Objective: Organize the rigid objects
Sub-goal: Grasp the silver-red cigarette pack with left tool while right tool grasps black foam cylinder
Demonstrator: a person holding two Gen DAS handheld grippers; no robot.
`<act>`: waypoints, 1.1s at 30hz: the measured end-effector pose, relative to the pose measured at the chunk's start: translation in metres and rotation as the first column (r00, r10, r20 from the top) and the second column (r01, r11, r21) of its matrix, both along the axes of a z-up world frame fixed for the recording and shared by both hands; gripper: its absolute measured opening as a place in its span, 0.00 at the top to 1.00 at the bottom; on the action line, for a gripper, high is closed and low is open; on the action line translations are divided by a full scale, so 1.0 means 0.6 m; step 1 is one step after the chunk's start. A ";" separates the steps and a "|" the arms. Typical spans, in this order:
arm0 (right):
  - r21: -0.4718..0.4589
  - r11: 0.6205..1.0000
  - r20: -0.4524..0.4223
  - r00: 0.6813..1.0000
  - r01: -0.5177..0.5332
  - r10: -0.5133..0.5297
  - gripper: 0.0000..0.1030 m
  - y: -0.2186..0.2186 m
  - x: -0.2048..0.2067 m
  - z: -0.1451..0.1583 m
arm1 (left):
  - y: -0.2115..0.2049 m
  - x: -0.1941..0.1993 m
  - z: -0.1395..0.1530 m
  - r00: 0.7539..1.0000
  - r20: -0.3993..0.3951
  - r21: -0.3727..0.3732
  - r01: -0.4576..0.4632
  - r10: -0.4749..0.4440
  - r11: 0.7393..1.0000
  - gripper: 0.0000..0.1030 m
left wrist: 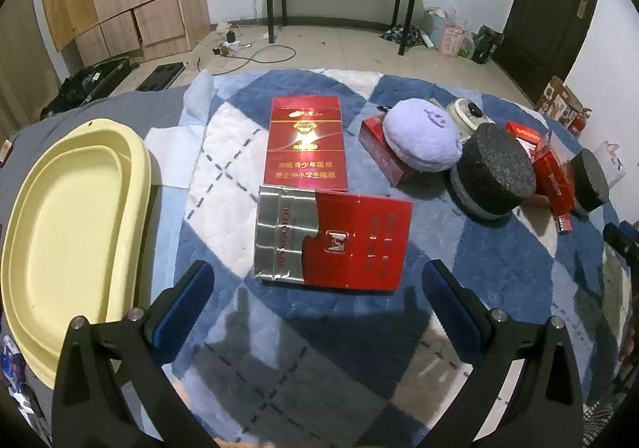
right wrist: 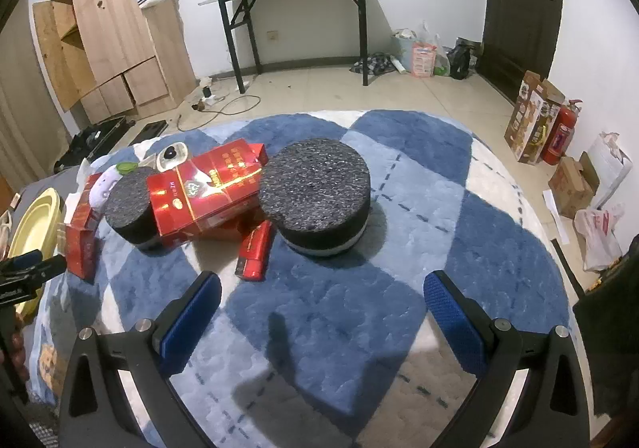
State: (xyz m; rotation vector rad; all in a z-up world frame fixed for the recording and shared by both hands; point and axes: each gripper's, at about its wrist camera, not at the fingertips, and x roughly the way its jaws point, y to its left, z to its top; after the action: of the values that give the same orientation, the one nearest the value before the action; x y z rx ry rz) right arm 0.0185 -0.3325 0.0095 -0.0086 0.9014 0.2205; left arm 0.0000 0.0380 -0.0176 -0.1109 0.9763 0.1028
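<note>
Both your tools are spread wide and empty: left tool (left wrist: pixel 317 296), right tool (right wrist: pixel 321 302). Nothing sits in the yellow tray (left wrist: pixel 72 232) yet. Cartons (left wrist: pixel 333 242), foam discs (right wrist: pixel 315 192) and the plush (left wrist: pixel 421 136) lie scattered on the rug (right wrist: pixel 399 288), so sorting looks barely begun.

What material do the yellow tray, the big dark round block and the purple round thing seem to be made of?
Yellow tray: probably plastic, smooth and matte, with a moulded stepped rim. Dark round block: looks like coarse foam, with a speckled, grainy, dull top; a paler band runs around its base. Purple round thing: soft plush fabric, with a fuzzy pile.
</note>
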 end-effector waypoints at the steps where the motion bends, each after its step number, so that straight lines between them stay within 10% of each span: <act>1: 0.000 1.000 -0.001 1.000 0.004 -0.004 0.00 0.000 0.002 -0.001 | 0.001 0.001 -0.001 1.000 0.000 0.004 -0.001 0.001 1.000 0.00; 28: -0.031 0.999 0.013 1.000 -0.009 0.010 0.01 0.012 0.110 -0.043 | 0.002 0.071 -0.063 0.998 -0.007 0.004 0.064 -0.064 0.998 0.07; 31: -0.013 0.999 0.012 0.999 -0.052 0.053 0.31 0.013 0.123 -0.048 | 0.008 0.071 -0.062 0.999 0.005 -0.040 0.044 -0.044 0.998 0.13; 33: -0.006 0.996 0.018 0.996 -0.085 0.086 0.33 0.016 0.123 -0.045 | 0.007 0.063 -0.055 0.998 0.024 -0.052 0.064 -0.063 0.997 0.13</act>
State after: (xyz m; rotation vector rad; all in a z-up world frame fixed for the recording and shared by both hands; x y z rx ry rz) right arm 0.0925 -0.3231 -0.0173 -0.0538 0.8841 0.2975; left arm 0.0379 0.0425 -0.0505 -0.1290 0.9600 0.0176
